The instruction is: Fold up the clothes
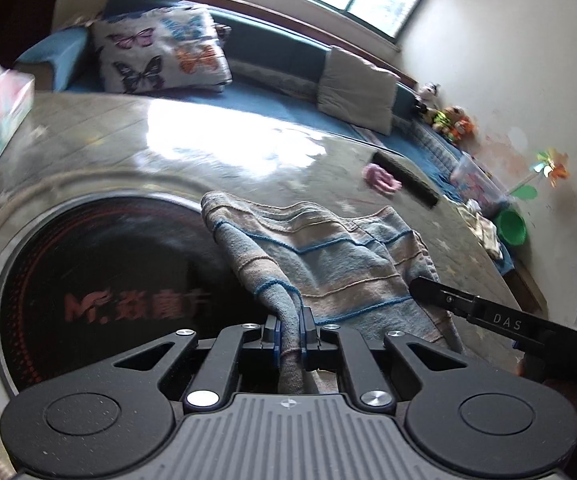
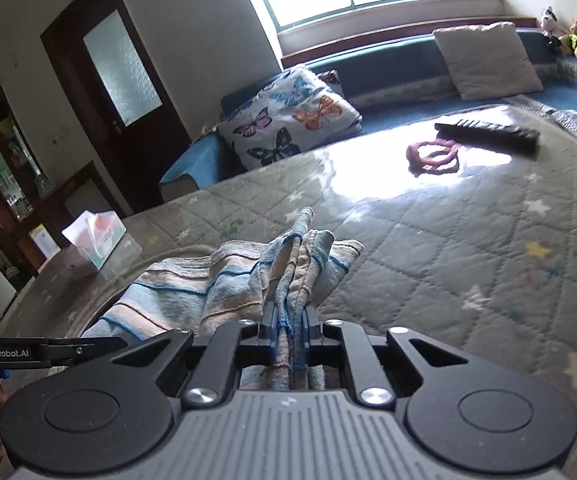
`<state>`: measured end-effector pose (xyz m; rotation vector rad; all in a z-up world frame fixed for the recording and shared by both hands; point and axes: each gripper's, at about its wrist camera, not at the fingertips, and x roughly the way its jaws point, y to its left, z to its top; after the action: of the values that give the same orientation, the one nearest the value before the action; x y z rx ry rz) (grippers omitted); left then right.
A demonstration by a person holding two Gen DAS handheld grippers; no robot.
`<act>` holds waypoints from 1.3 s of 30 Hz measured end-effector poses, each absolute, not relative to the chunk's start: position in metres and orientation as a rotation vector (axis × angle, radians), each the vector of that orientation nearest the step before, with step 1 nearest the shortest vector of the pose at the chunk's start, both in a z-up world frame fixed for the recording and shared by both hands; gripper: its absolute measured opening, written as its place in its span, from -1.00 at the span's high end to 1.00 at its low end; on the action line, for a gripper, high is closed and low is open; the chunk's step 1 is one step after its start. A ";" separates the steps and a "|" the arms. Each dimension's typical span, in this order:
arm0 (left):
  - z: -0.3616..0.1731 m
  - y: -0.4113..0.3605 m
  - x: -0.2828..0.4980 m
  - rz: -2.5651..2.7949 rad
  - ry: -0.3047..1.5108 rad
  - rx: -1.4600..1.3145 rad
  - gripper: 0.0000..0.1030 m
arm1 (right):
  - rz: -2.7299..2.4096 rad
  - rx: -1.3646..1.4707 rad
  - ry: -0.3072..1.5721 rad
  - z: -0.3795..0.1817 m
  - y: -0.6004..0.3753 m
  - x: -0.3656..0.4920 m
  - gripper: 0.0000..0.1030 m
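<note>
Pinching the striped towel [image 1: 328, 256] at six o'clock, left gripper [image 1: 288, 334] and right gripper [image 2: 288, 334] are both clenching edges — fold seemingly underway, unfinished.

Black linkage arms, silver screws, blue-padded fingers [image 1: 276, 330], ribbed grey housing, "GenRobot.AI" and "DAS" lettering

The towel [image 1: 328, 256] was striped in pale blue and beige, with thin bright-blue lines across it. The left claw [image 1: 288, 334] and the right claw [image 2: 290, 334] were black with blue pads. The quilted cover [image 2: 448, 264] on the worktop was grey-green, scattered with white and yellow stars. One cushion [image 2: 288, 120] was white with butterflies in blue, orange, pink and black; the other cushion [image 2: 488, 60] was plain grey. A pink loop [image 2: 432, 156] lay by a black comb-like bar [image 2: 488, 134]. The bucket [image 1: 510, 226] was green.
</note>
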<state>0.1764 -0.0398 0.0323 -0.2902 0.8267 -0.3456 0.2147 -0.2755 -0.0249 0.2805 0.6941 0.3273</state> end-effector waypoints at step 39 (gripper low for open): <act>0.009 -0.190 0.232 -0.461 0.882 -0.040 0.82 | 0.052 0.266 0.710 -0.043 -0.398 0.235 0.78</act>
<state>0.2321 -0.1897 0.0088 -0.0405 0.8823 -0.4614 0.2351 -0.3981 -0.0427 0.2660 0.7104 0.0517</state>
